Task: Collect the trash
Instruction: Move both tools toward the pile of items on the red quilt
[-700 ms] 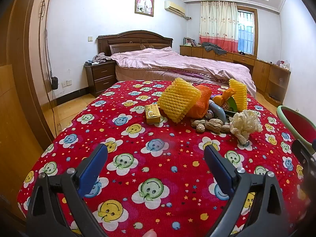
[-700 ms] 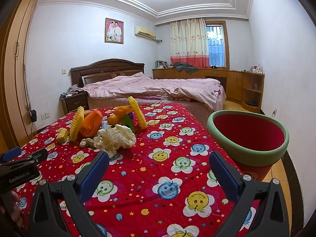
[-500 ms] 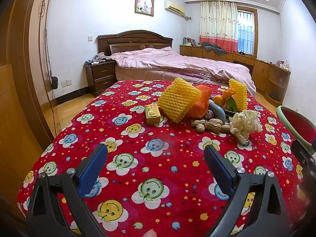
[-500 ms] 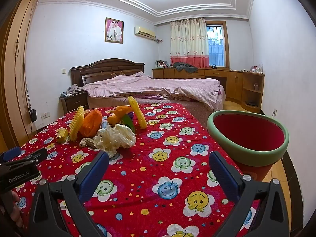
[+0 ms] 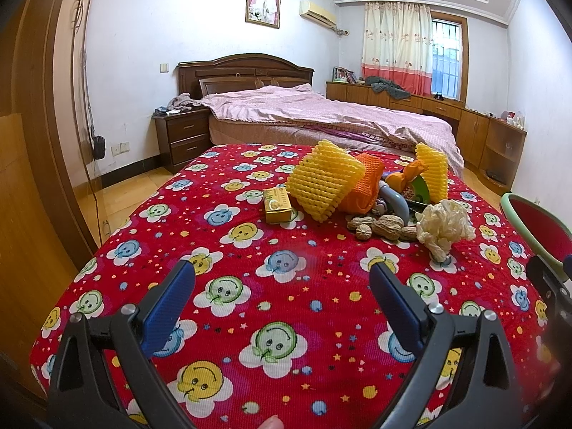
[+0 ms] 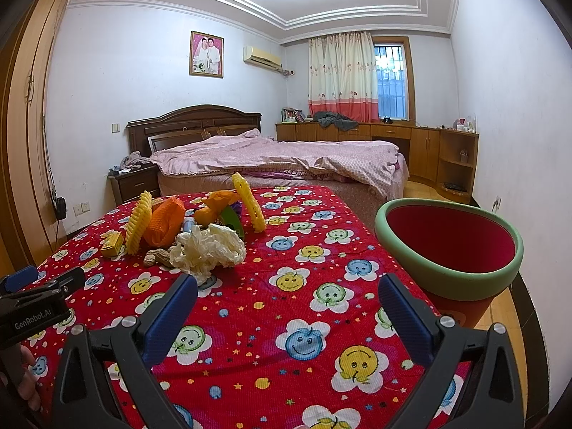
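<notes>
From the left wrist view, the left gripper (image 5: 282, 286) hangs over the near part of the worktop with its jaws spread as wide as they go and nothing between them, likely a ready stance ahead of a first pick. The trash sits in one heap toward the far right: a yellow foam fruit net (image 5: 323, 184), an orange foam net (image 5: 364, 187), a small yellow cardboard box (image 5: 277, 204) to their left, brown peanut shells (image 5: 379, 229) and a crumpled white tissue wad (image 5: 443, 227) nearest.

From the right wrist view, the right gripper (image 6: 287, 302) is likewise fully open and empty. The red bin with a green rim (image 6: 447, 275) stands just off the worktop's right edge (handy for drops, I judge). A red smiley-flower cloth (image 6: 304, 321) covers the worktop; beyond lie a bed with a pink quilt (image 6: 279, 157) and a curtained window (image 6: 389, 82).
</notes>
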Tool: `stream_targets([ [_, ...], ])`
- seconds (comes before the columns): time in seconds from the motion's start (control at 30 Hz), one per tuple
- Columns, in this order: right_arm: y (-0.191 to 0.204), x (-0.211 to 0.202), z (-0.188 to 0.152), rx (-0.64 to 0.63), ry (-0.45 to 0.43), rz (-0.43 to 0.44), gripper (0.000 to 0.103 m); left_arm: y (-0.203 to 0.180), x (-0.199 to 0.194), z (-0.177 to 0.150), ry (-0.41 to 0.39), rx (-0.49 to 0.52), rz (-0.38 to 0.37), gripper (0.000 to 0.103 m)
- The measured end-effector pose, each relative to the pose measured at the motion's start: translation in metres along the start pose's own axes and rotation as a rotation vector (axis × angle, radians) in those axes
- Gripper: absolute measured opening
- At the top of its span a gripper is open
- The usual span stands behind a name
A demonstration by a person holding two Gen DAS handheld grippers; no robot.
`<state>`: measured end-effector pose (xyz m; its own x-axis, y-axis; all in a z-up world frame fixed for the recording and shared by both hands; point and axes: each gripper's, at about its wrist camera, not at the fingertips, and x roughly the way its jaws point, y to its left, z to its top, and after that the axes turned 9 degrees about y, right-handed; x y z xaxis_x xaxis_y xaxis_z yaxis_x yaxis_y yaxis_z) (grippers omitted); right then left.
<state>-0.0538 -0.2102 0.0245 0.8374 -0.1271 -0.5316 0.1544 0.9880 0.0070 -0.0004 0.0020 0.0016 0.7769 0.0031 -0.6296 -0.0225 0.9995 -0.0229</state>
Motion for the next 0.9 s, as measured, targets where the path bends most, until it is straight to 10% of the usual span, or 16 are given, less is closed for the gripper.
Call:
stream_targets([
  [0.9, 0.004, 0.035, 0.082, -0.049, 0.215, 0.146, 0.103, 0.014, 0.059, 0.09, 0.205, 0.06, -0.001, 0.094],
])
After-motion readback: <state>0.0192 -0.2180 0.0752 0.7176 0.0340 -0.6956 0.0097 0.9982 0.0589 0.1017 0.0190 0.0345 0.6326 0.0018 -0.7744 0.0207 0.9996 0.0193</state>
